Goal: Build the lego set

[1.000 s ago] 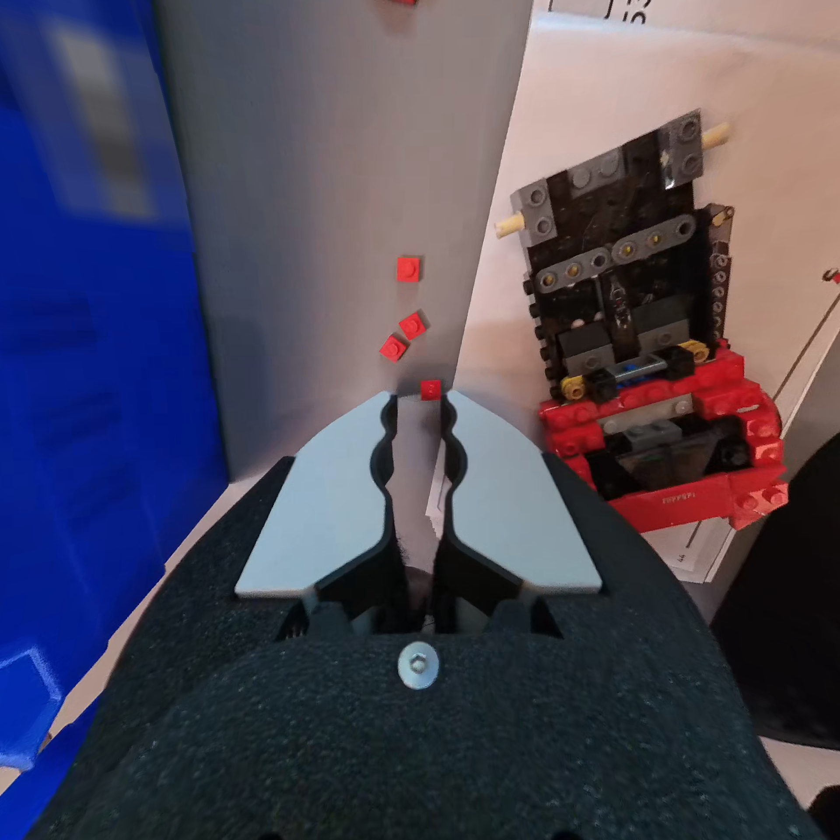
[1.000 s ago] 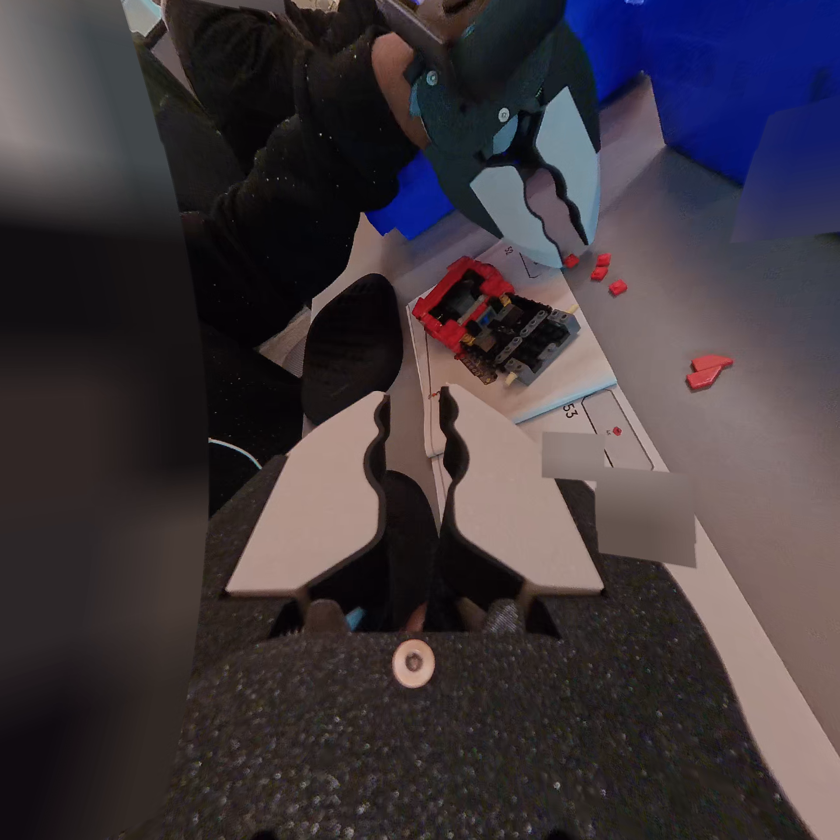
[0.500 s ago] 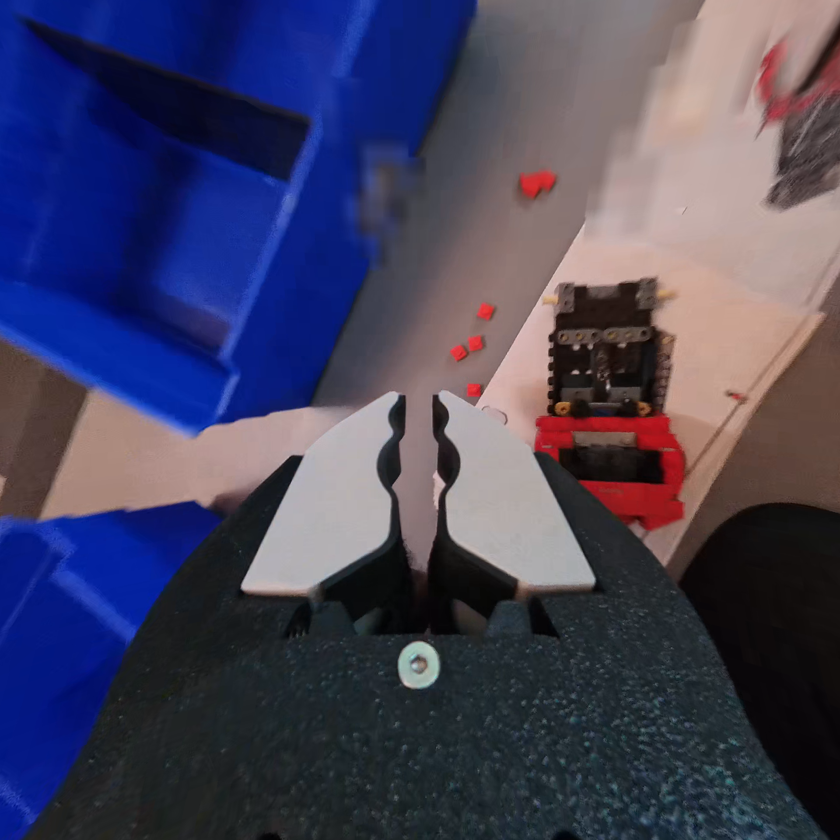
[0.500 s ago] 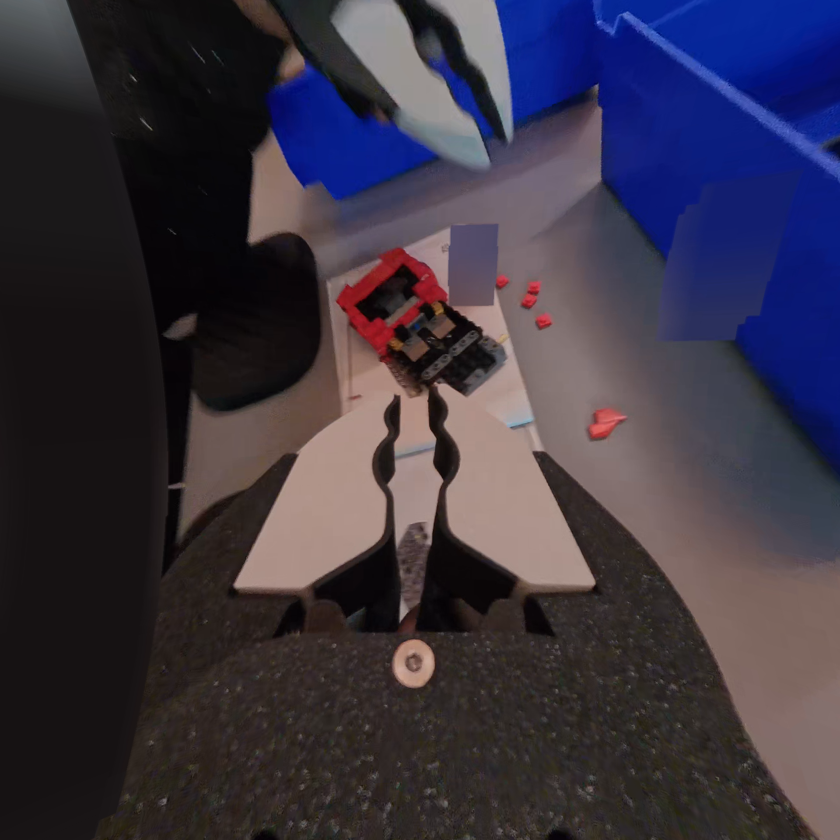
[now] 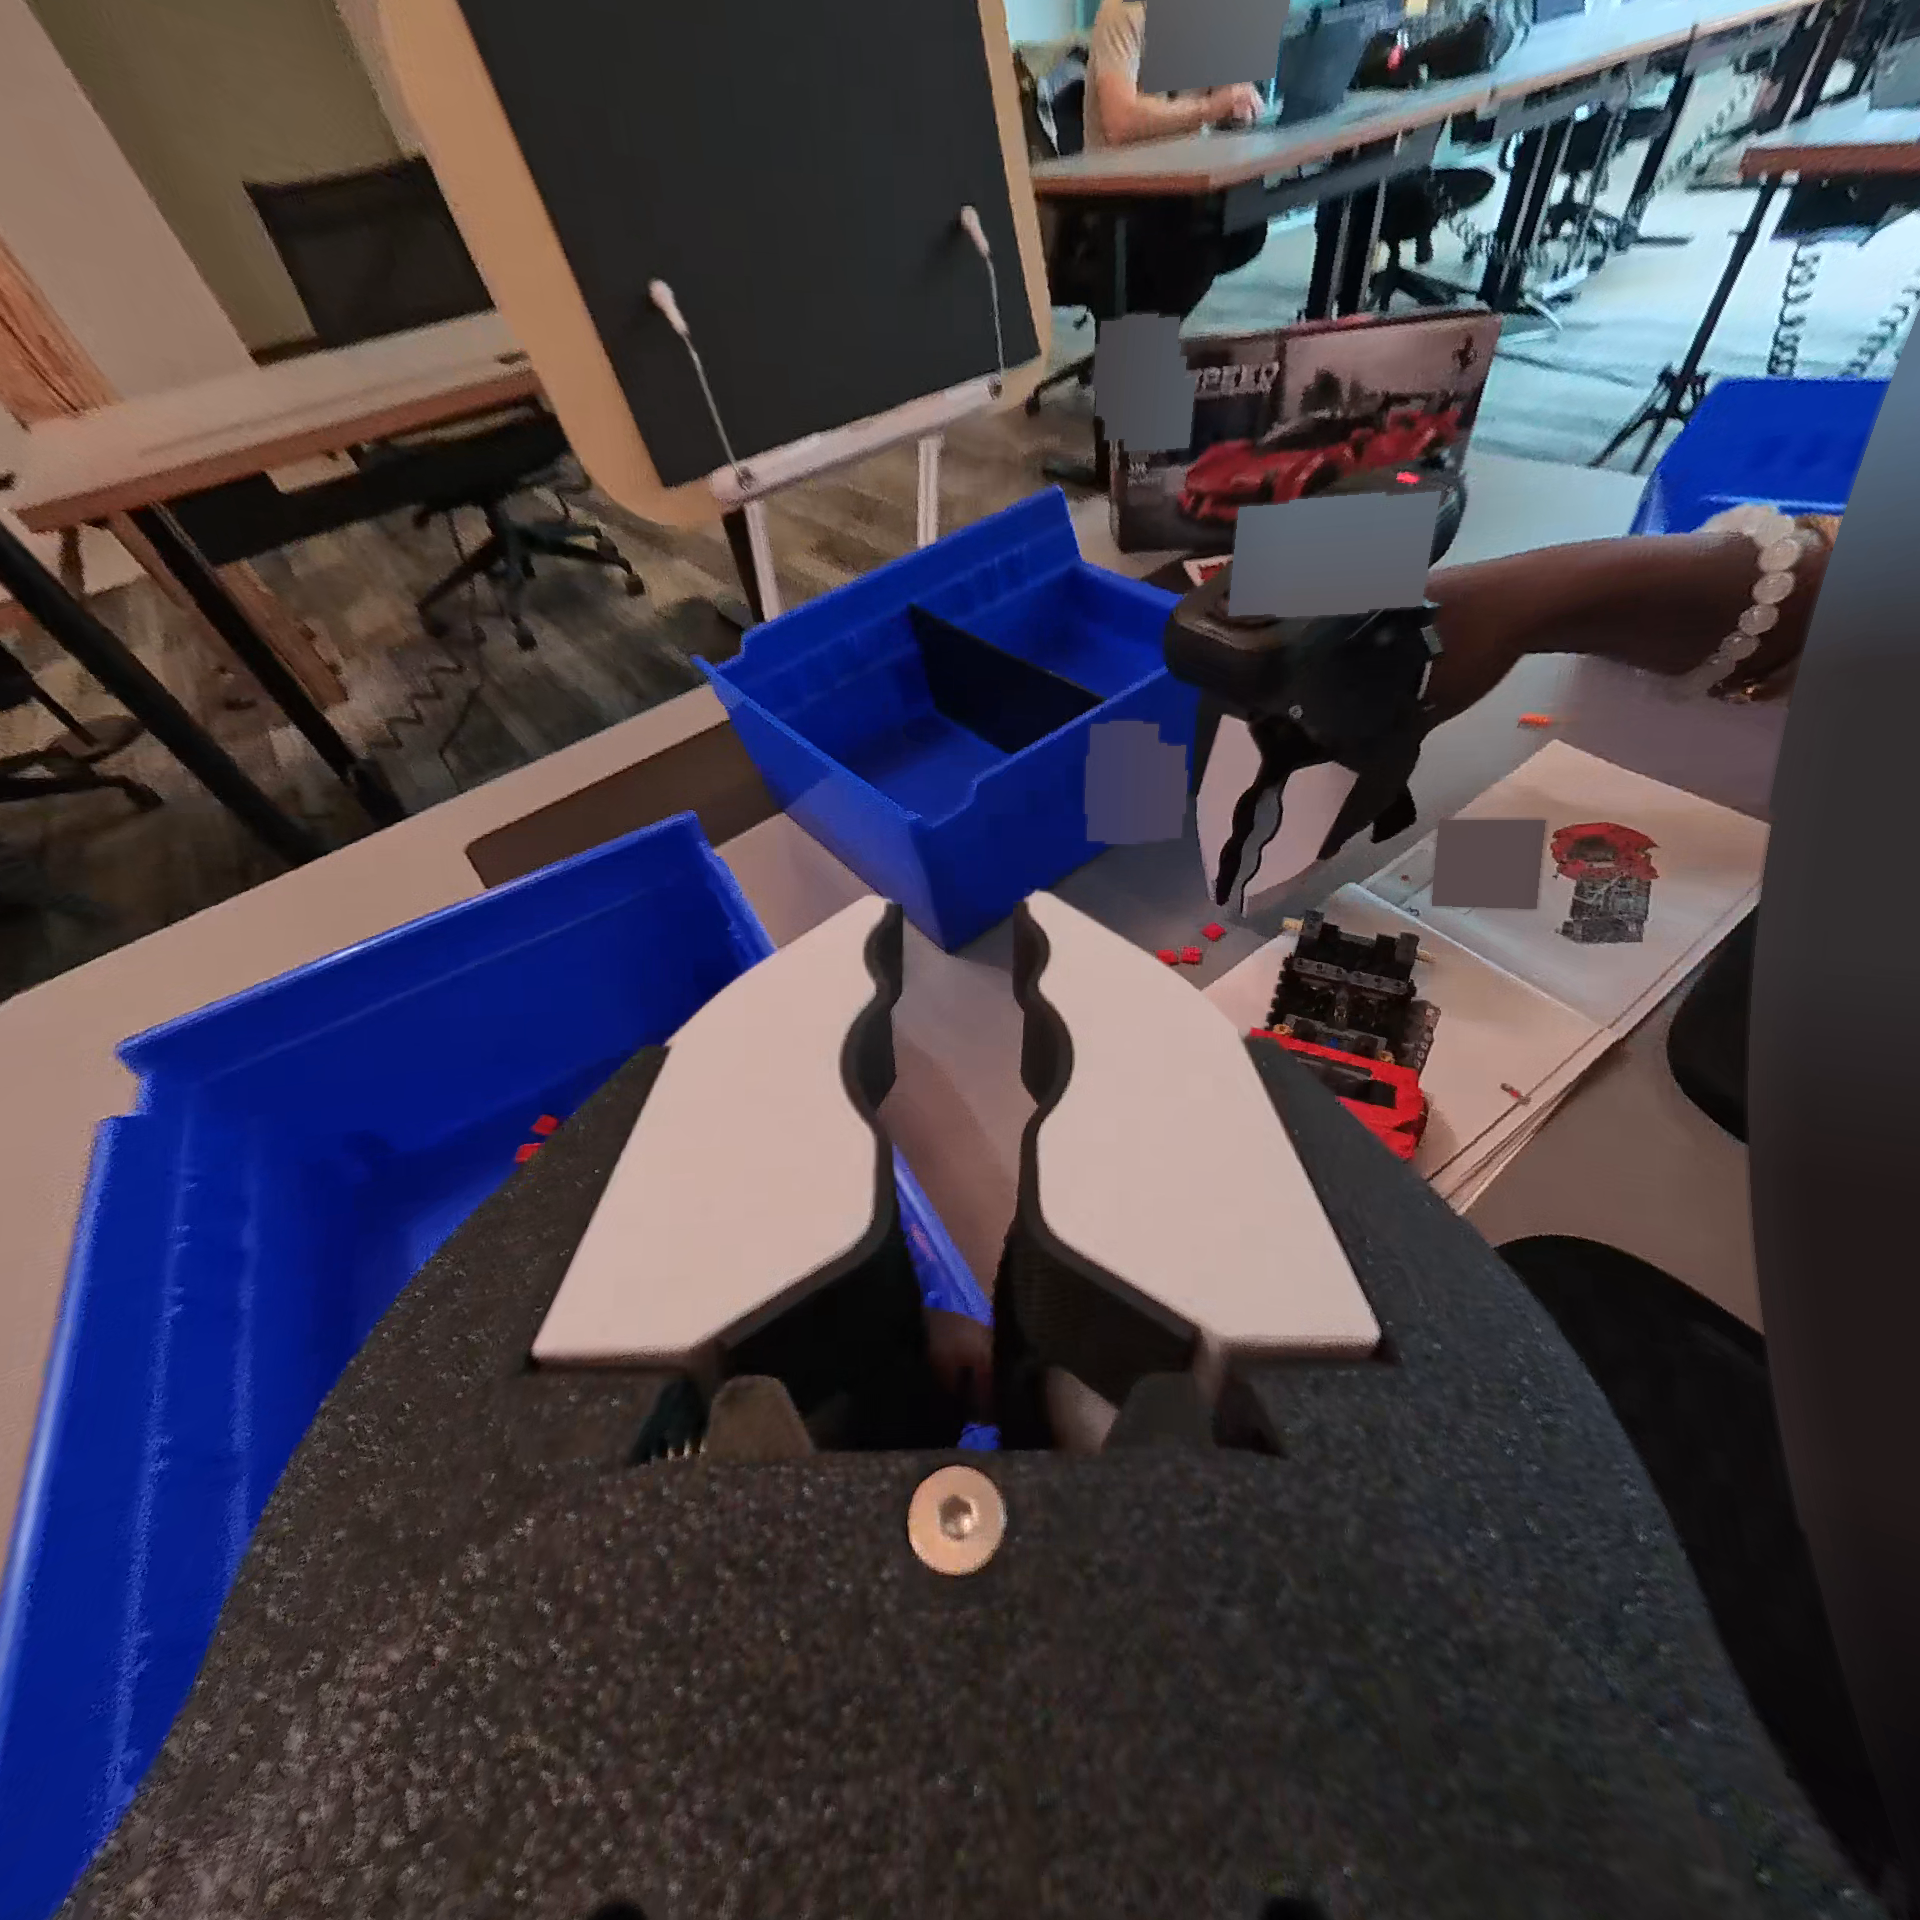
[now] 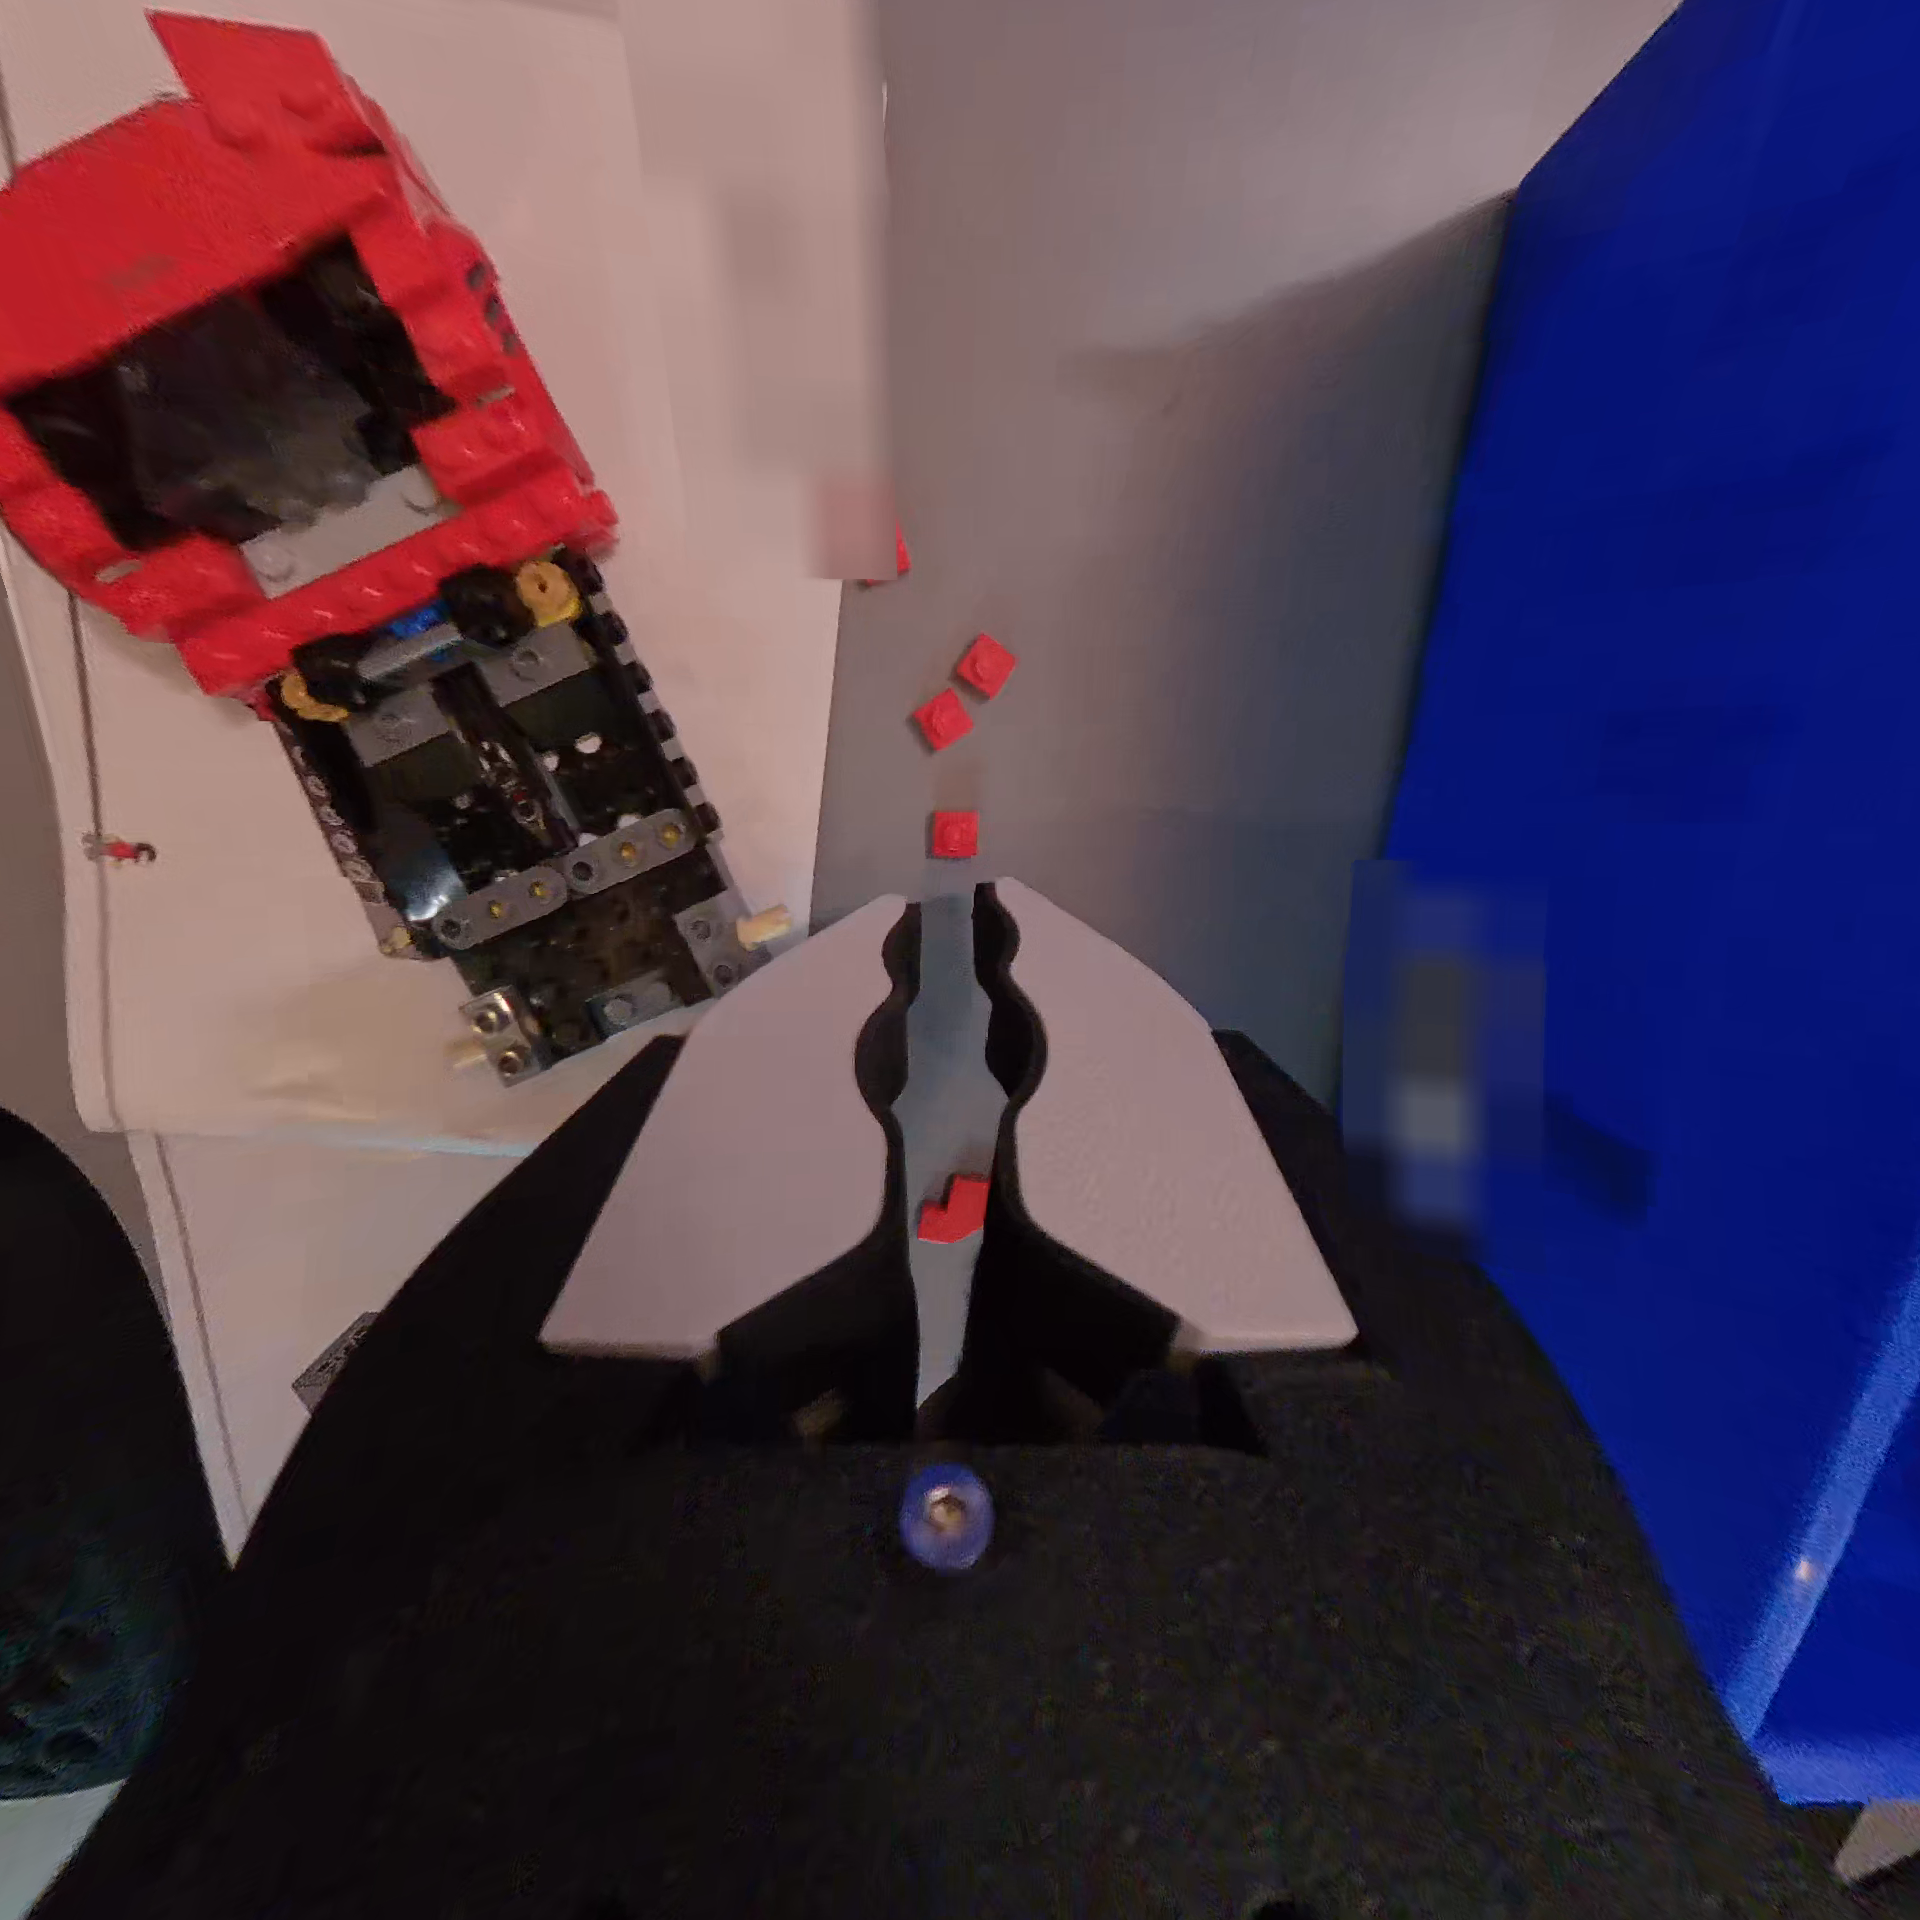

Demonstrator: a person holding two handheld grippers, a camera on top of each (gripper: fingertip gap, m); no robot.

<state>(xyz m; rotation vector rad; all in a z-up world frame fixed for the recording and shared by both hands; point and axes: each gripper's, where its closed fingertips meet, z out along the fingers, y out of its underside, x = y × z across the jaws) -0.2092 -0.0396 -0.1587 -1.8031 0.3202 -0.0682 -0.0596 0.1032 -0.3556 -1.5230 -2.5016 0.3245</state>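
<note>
Left tongs held high above the bench, jaws a moderate gap apart, nothing between them. Below them, at 7 o'clock in the left wrist view, a blue bin; a second, divided bin sits at 12 o'clock beyond the tips.

Right tongs point down at the bench, jaws narrow with a slim gap, empty. Through the gap a red angled piece lies on the grey surface beneath. Just past the tips, at 12 o'clock, a small red stud; two more studs a little farther on, close together. A fourth red bit at the edge of the paper is partly masked, cannot tell its shape.

Car build, red frame joined to black and grey chassis, lies on the manual at 10 o'clock in the right wrist view, well apart from both tongs. Blue bin wall fills the 3 o'clock side.

Left wrist view also shows the right tongs at 2 o'clock, gripped by a hand with a bead bracelet, tips over the studs beside the manual. Set box stands at the far bench edge.
</note>
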